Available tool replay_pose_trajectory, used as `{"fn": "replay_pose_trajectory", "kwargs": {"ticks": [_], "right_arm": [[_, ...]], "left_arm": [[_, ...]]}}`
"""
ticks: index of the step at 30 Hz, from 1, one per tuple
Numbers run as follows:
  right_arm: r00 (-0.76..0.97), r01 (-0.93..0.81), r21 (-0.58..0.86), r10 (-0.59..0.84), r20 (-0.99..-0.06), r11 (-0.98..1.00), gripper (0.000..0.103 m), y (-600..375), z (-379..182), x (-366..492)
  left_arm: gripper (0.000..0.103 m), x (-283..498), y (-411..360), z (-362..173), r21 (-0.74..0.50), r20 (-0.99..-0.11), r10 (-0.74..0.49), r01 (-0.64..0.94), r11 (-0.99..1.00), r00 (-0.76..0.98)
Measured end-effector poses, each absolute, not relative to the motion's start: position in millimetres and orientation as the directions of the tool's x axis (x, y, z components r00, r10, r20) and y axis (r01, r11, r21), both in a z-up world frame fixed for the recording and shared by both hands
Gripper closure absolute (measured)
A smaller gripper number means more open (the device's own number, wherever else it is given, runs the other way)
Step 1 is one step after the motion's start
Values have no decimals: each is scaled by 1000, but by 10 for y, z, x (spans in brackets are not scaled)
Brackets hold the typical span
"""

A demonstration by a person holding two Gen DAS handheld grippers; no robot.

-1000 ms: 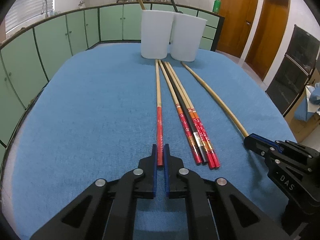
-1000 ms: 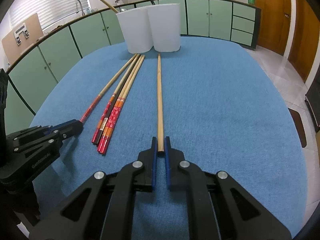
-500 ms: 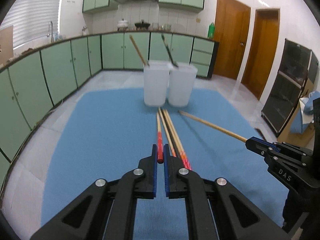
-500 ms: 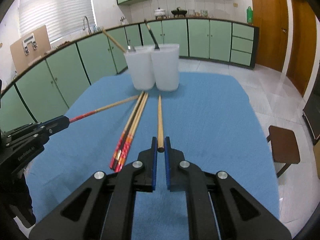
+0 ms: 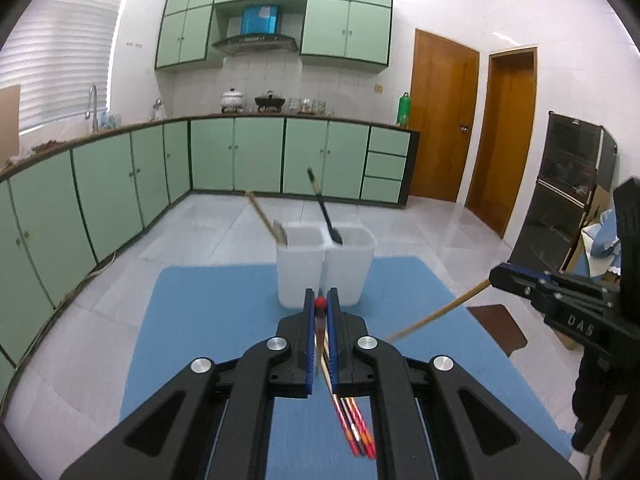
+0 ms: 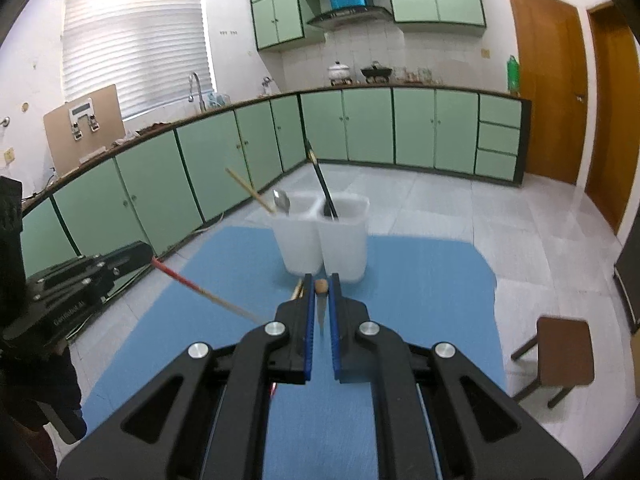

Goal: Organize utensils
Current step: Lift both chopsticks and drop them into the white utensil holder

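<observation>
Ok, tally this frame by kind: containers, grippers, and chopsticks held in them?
White containers: 2
Grippers, left gripper and right gripper: 2
Held chopsticks, red-tipped chopstick and plain wooden chopstick: 2
Total: 6

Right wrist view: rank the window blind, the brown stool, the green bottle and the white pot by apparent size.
Largest to smallest:
1. window blind
2. brown stool, though nearness to the camera inflates it
3. green bottle
4. white pot, close to the bottle; their order is unsure.

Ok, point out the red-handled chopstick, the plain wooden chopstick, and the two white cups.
red-handled chopstick [image 6: 182, 279]: right wrist view, red handle section.
plain wooden chopstick [image 5: 440, 314]: left wrist view, mid-shaft.
white cups [image 6: 344, 248]: right wrist view, right cup's front wall.
</observation>
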State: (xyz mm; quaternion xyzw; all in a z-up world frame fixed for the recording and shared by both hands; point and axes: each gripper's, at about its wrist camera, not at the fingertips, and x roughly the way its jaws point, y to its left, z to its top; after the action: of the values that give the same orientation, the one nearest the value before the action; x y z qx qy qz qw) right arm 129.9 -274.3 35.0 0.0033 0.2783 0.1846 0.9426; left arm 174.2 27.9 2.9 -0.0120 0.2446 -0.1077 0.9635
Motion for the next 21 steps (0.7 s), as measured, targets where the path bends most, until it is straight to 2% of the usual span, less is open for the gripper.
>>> {"fn": "replay_pose_trajectory", "kwargs": {"ticks": [7,15,21], "right_arm": [[763,-388,99,380,-523,916,97,-2701,657,1606],[779,-413,108,413,-472,904,97,-2719,1079,1843],[826,-400,87,400,-397,912,97,-2738,1463,2115]], "left_arm": [[97,1942,219,185,-74,-449,-237,228,971,862],[97,2084,209,380,-56,-415,-251,251,966,874],[97,2314,167,776,-38,-330,-259,261,965,908]]}}
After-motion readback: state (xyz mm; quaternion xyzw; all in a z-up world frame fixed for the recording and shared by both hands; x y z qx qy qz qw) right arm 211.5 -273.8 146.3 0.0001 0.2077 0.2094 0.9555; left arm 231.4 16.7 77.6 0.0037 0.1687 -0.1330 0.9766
